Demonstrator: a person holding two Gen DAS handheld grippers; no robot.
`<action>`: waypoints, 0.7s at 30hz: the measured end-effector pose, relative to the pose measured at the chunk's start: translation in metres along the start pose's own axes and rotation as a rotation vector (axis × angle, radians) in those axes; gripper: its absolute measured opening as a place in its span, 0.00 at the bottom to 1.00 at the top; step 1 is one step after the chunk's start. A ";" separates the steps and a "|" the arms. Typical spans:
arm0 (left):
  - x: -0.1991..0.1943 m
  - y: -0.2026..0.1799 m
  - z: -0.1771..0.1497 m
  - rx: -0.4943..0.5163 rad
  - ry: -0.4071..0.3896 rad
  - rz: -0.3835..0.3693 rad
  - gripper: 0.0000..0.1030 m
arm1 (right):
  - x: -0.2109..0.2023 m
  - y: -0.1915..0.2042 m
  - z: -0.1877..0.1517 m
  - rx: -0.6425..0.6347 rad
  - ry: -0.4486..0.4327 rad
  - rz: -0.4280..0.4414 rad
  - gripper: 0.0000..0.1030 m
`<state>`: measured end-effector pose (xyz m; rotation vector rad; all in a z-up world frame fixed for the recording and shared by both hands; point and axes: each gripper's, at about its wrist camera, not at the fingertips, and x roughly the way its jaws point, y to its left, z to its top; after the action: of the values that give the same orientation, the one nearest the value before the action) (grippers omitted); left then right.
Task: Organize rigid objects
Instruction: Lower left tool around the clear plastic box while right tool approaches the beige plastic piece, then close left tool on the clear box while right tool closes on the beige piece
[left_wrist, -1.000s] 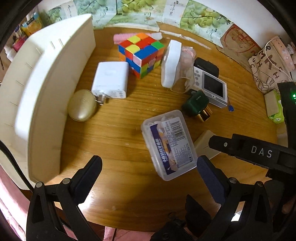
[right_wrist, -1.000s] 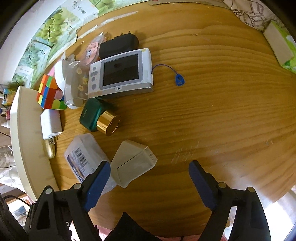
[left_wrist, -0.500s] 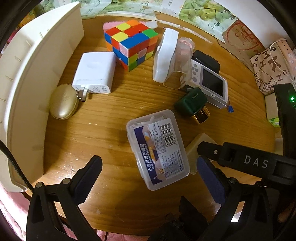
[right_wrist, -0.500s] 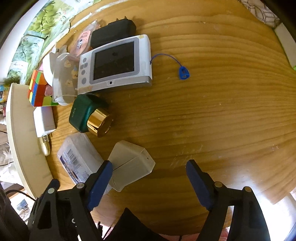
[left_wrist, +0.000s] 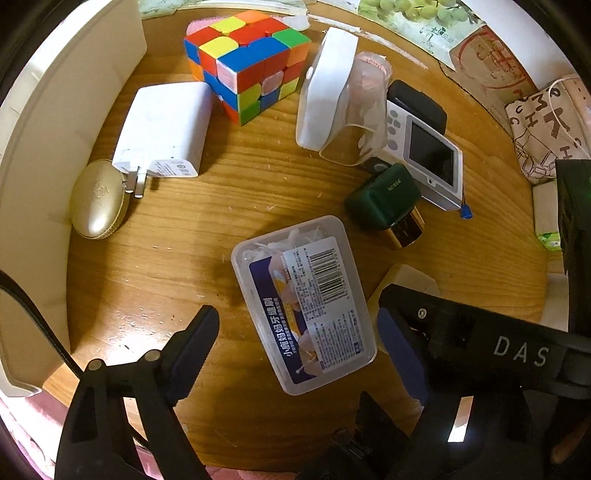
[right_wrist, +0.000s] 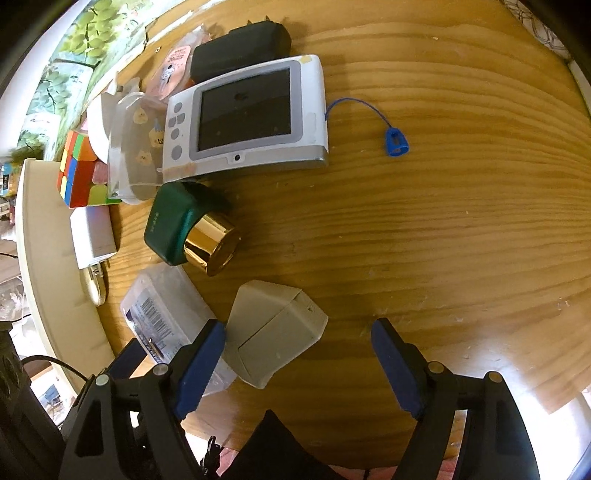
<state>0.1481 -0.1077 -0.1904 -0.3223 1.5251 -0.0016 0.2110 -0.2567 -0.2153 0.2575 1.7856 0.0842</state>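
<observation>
Both grippers had dropped closer to the wooden table (left_wrist: 229, 192) than a second before, so everything on it loomed larger in both wrist views. The left gripper (left_wrist: 299, 347) now straddled the clear floss-pick box (left_wrist: 303, 302), which a second earlier had lain ahead of the fingertips; its jaws had just been closing, with the box between them, yet gaps showed on both sides and neither pad pressed on it, so it was released, not grasping. The right gripper (right_wrist: 301, 360) stood unclenched too, its jaws a little narrower than a second before; the grey-white wedge-shaped case (right_wrist: 275, 330) lay just inside its left finger, touching or nearly touching that pad, with bare wood reaching across to the other pad. The case lay just beside the floss-pick box, and none of the table's things had shifted: the green bottle with a gold cap (right_wrist: 190, 234) lay on its side beyond them, the small white camera (right_wrist: 247, 116) behind it beside the clear plastic case (left_wrist: 351, 114), then the colour cube (left_wrist: 247, 62), the white charger (left_wrist: 166, 129) and the gold oval case (left_wrist: 98, 201), whose side sat against the white tray (left_wrist: 40, 155).
</observation>
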 end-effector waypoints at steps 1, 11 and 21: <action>0.000 0.002 0.000 -0.005 0.003 -0.005 0.86 | 0.002 0.005 0.003 0.000 0.000 -0.002 0.80; 0.007 0.003 0.004 -0.032 0.024 -0.074 0.69 | 0.007 0.020 0.007 -0.010 -0.012 0.011 0.71; 0.003 0.020 -0.008 -0.072 0.023 -0.078 0.68 | 0.002 0.020 0.009 0.000 -0.019 0.065 0.60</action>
<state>0.1364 -0.0910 -0.1979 -0.4404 1.5368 -0.0127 0.2223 -0.2373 -0.2159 0.3161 1.7589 0.1277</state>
